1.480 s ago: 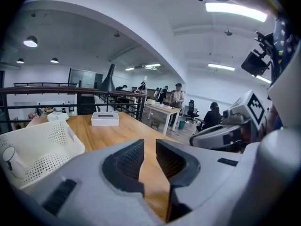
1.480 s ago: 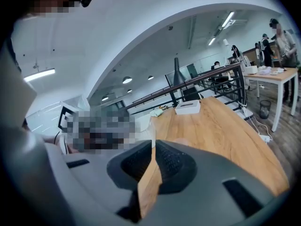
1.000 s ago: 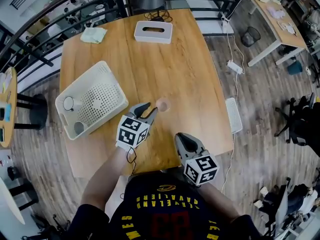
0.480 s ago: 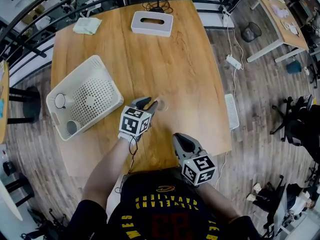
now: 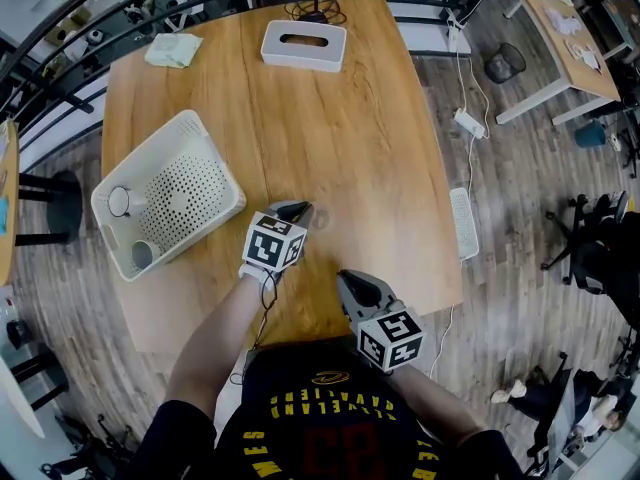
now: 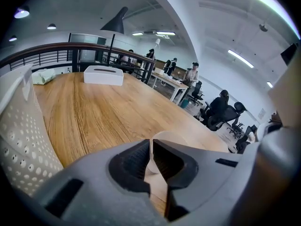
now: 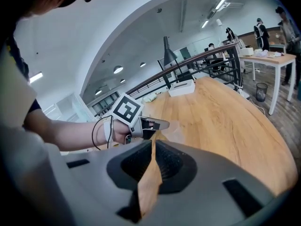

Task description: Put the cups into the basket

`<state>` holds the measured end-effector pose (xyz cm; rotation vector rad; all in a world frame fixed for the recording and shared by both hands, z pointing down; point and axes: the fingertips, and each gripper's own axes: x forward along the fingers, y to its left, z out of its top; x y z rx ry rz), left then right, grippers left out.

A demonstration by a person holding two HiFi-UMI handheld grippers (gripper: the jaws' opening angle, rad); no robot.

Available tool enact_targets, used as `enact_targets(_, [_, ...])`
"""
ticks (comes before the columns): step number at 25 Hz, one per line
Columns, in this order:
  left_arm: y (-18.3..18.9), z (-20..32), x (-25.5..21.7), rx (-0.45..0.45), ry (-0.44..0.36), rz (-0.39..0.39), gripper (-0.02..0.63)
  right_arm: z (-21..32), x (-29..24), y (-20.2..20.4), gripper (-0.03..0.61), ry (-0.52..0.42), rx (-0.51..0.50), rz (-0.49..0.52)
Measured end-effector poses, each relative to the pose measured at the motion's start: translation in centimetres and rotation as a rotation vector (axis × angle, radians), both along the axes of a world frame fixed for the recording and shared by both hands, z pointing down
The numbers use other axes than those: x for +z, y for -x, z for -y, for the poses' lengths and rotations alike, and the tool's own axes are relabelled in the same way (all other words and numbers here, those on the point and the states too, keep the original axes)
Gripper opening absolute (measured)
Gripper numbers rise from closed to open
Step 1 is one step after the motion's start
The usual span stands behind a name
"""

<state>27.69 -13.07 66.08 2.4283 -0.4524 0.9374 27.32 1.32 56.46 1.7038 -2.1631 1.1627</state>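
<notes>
Cup [image 6: 170, 136] on wooden table [image 5: 350, 118] | basket [image 5: 215, 158] at left | office, plank floor [image 5: 500, 218]

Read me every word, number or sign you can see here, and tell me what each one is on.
"CLEVELAND CAVALIERS": yellow, upside down, on the person's dark shirt.
Other shirt print: cut off or too dim to read.
Marker cubes: square black-and-white patterns only, no words.

left gripper [image 5: 302, 209]: tilted down, jaws just closing onto cup [image 6: 165, 139] wall | right gripper [image 5: 344, 278]: jaws together, empty
</notes>
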Motion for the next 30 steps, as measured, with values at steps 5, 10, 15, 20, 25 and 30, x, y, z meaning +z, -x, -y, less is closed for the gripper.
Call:
enact_targets(5, [0.9, -0.7, -1.0, -0.029, 0.002, -0.016, 0.032, -0.1, -0.2, -0.1, 0.034, -0.012, -0.019, 0.002])
enact_targets(10, [2.8, -2.4, -2.7, -0.038, -0.019, -0.037, 0.031, 0.0, -0.6, 0.2, 0.034, -0.036, -0.061, -0.009])
enact_targets(15, [6.6, -4.8, -4.8, -0.076, -0.015, -0.053, 0.031, 0.5, -1.4, 1.5, 0.034, -0.061, -0.124, -0.015])
enact_targets(20, [11.1, -6.5, -6.7, -0.175, -0.021, -0.067, 0.029, 1.0, -1.9, 3.5, 0.034, -0.096, -0.213, -0.012])
enact_targets(25, [16.0, -7.4, -10.1, -0.245, -0.074, -0.055, 0.029, 1.1, -2.8, 5.9, 0.034, -0.121, -0.293, -0.003])
enact_targets(30, [21.1, -7.5, -13.4, -0.314, -0.13, -0.038, 0.029, 1.3, -3.2, 8.0, 0.034, -0.138, -0.34, 0.008])
